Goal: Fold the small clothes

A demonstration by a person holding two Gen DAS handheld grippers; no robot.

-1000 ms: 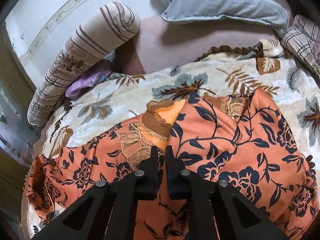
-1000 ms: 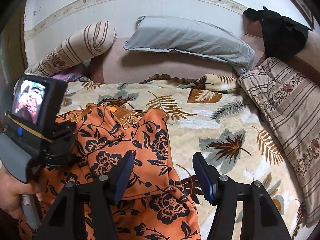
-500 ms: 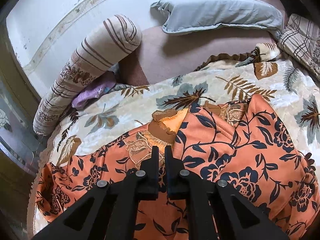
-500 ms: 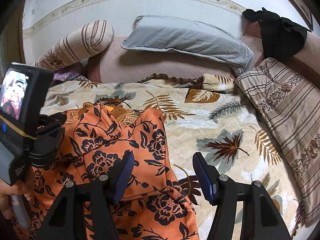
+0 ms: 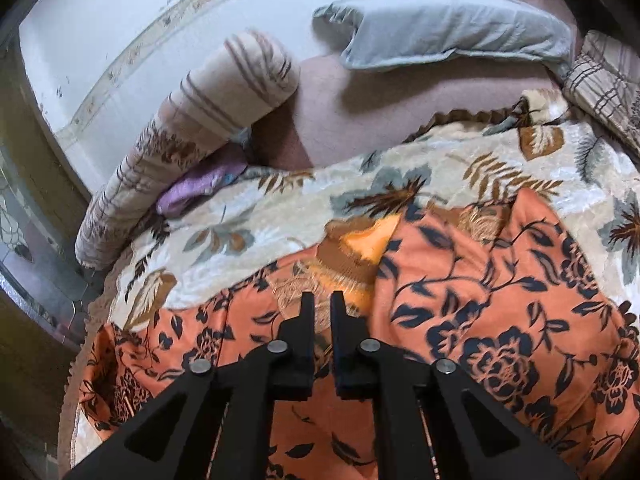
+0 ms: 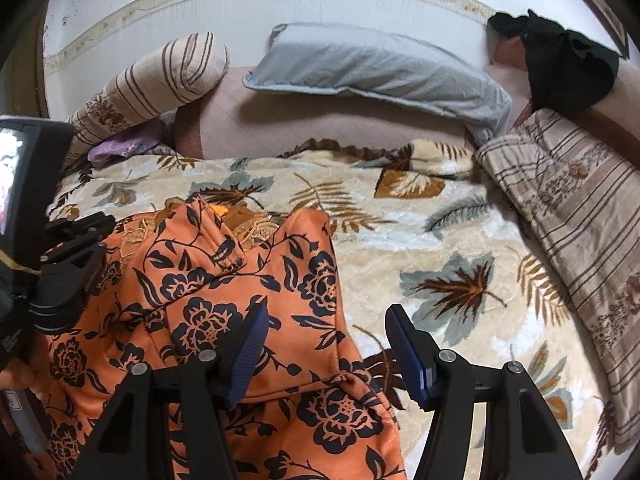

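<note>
From the left wrist, the left gripper, jaws opening, nothing pinched, hovers over the orange floral garment at the bed's near edge; from the right wrist, the right gripper gapes empty above its hem, best smoothed flat before folding.

Orange dress with navy flowers, cream blanket with brown and grey leaves, grey pillow, beige striped bolster, black cloth

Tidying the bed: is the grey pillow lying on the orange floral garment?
No, the grey pillow lies against the wall, apart from the orange floral garment.
</note>
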